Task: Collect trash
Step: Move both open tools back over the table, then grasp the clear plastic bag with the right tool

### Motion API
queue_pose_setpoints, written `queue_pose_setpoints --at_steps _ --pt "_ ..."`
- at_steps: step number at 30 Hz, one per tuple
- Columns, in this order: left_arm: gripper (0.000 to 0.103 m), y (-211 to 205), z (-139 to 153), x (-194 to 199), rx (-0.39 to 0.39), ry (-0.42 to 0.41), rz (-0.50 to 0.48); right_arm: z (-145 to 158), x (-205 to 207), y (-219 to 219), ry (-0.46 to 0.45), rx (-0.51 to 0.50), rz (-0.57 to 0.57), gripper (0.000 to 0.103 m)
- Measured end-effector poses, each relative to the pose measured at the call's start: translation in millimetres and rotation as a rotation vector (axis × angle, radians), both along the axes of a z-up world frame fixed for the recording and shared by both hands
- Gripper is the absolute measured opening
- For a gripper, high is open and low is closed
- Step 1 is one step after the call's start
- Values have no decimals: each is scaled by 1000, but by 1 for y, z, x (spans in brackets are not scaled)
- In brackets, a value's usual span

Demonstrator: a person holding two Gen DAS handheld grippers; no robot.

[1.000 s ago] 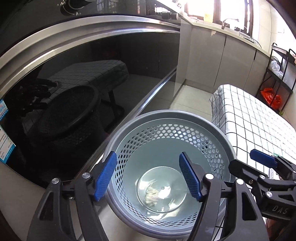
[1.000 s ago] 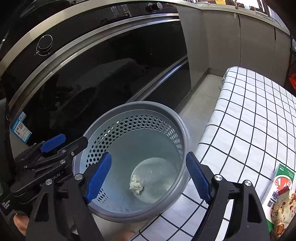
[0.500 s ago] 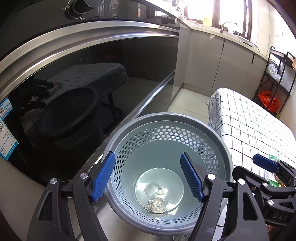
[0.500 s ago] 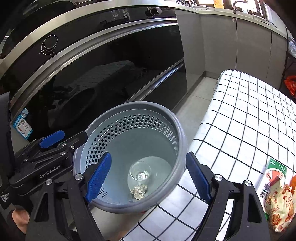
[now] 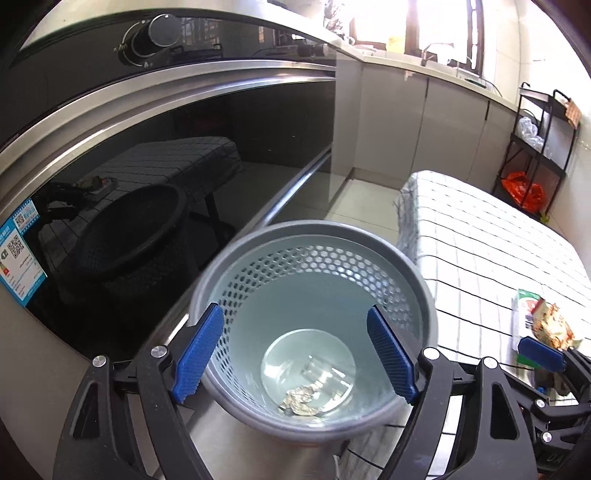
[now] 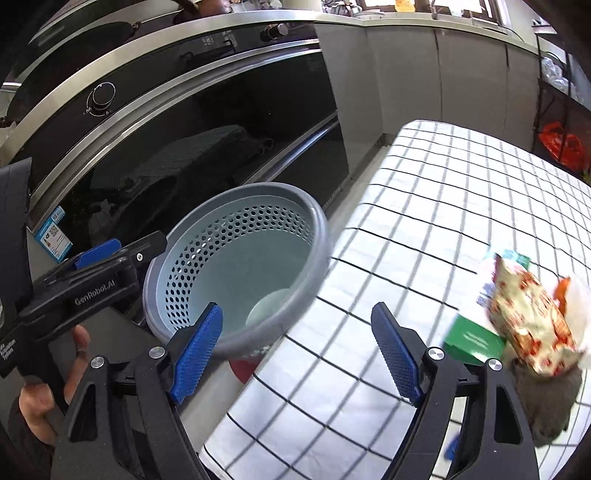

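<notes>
Left gripper (image 5: 295, 354) hangs right over the mouth of the grey perforated bin (image 5: 314, 240), blue pads spread wide, and those jaws have just been opening further, with nothing pinched between them. Down at the bottom of the bin there's a crumpled scrap of trash (image 5: 301, 397) lying on the clear round base, and a clear glassy shape beside it that's too blurred to name. Over to the right gripper (image 6: 297, 352): jaws standing wide apart as well, nothing held, and it's poised over the edge of the white checked tablecloth (image 6: 424, 206), with the bin's rim just beyond its left pad. Out past its right pad, a red-and-white patterned snack wrapper (image 6: 528, 317) lies on the cloth, partly on top of a green carton (image 6: 472, 339). In that same view a person's hand (image 6: 40, 391) grips the handle of the left gripper at the lower left. The bin stands on the floor between the table and a dark glass-fronted oven (image 5: 166, 155) with a round knob (image 5: 159, 35). Far right, a black wire shelf (image 5: 535, 147) holds an orange bag (image 5: 522, 192).
</notes>
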State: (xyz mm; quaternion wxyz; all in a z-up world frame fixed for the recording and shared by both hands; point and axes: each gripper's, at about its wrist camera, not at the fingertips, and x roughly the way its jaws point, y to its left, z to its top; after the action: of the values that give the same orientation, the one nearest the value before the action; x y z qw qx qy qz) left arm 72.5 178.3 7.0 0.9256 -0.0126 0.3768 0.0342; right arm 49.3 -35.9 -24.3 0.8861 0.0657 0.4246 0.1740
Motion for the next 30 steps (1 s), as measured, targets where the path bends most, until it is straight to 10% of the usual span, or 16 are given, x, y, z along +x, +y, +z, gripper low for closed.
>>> queue_pose_setpoints --at_steps 30 --pt "87 -171 3 -48 -16 0 -322 12 -87 -248 -15 -111 -408 79"
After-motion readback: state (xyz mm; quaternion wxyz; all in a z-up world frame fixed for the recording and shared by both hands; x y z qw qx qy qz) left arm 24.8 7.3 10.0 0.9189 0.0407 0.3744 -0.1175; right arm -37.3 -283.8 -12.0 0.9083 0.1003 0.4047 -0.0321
